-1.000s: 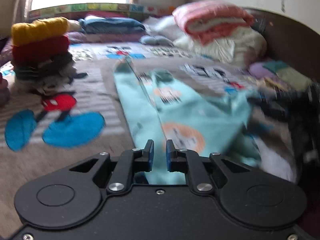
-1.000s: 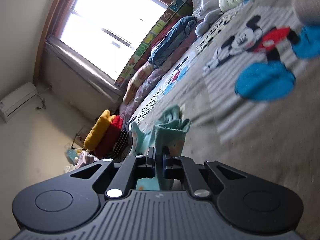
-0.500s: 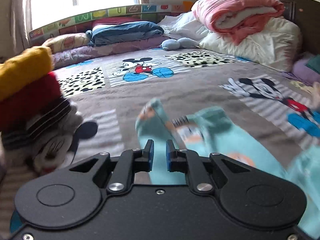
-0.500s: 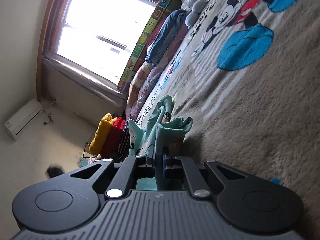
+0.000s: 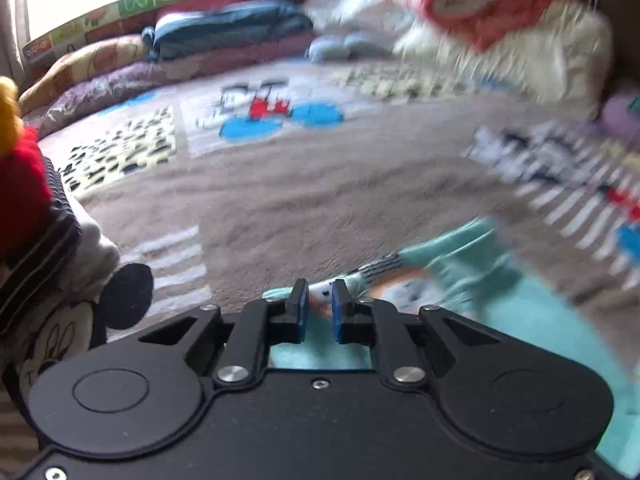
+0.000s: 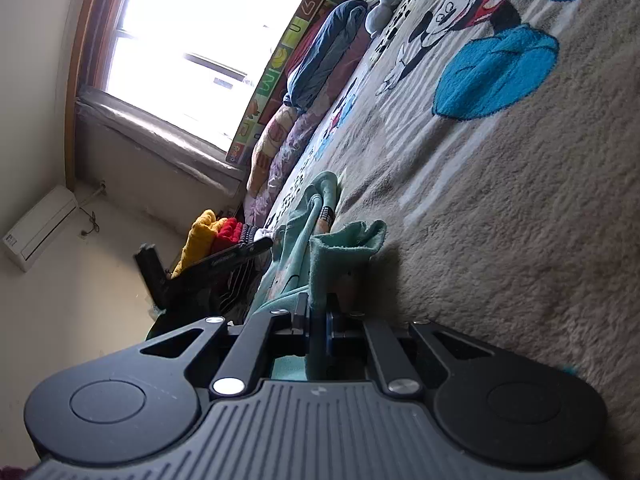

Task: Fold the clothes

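A teal printed garment [image 5: 500, 300] lies on the bed's Mickey Mouse blanket [image 5: 320, 200]. My left gripper [image 5: 319, 308] stands low over the garment's near edge, its blue pads a narrow gap apart with cloth showing between them; the grip itself is unclear. My right gripper [image 6: 318, 320] is shut on a fold of the same garment [image 6: 344, 248], which sticks up between its fingers close to the blanket [image 6: 520, 240]. The left gripper's black body [image 6: 208, 268] shows beyond the cloth in the right wrist view.
A stack of folded clothes, yellow and red on top [image 5: 20, 184], stands at the left; it also shows in the right wrist view [image 6: 216, 236]. Pillows and rolled bedding [image 5: 480, 8] lie at the head. A window [image 6: 192, 52] is on the far side.
The left gripper has swept left and low along the garment, toward the folded stack. The right gripper has kept its hold and come down close to the blanket.
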### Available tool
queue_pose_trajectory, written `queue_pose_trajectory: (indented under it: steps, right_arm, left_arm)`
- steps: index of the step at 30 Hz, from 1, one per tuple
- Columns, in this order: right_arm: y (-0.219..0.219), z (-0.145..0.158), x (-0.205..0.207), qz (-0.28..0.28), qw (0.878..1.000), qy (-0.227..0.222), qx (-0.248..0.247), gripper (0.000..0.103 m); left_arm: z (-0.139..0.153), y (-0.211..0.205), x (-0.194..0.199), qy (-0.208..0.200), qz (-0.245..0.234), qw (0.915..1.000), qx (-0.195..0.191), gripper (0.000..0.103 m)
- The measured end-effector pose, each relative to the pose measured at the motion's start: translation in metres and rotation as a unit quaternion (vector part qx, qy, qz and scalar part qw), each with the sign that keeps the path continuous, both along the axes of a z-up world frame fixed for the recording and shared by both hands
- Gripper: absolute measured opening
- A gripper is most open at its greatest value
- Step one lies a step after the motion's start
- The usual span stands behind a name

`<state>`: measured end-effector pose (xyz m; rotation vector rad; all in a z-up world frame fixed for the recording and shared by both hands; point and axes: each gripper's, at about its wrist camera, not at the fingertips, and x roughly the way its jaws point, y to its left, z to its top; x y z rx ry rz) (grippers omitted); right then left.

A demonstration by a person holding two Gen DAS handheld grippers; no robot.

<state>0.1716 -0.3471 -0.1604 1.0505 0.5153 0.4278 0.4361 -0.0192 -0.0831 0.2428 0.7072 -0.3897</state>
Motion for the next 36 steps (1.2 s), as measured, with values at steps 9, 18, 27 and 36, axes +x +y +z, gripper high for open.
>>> queue_pose_trajectory:
  steps: [9, 18, 27, 36]
  right_arm:
    - [0.001, 0.002, 0.006, 0.001, 1.0, -0.002, -0.001, 0.009]
    - [-0.004, 0.001, -0.001, -0.012, 1.0, -0.017, 0.001, 0.009]
    - [-0.009, 0.004, -0.008, -0.028, 0.999, -0.028, 0.0, 0.009]
    - [0.005, 0.047, 0.003, -0.03, 0.999, 0.005, -0.043, 0.009]
  left_arm:
    - [0.037, 0.012, -0.04, -0.027, 0.026, 0.9989, -0.03, 0.009]
    - [0.051, 0.057, -0.236, -0.084, 0.006, 0.9953, -0.049, 0.009]
    - [-0.014, 0.062, -0.315, -0.048, -0.038, 0.992, -0.11, 0.009]
    - [-0.003, 0.06, -0.328, -0.098, -0.119, 0.9819, -0.11, 0.05]
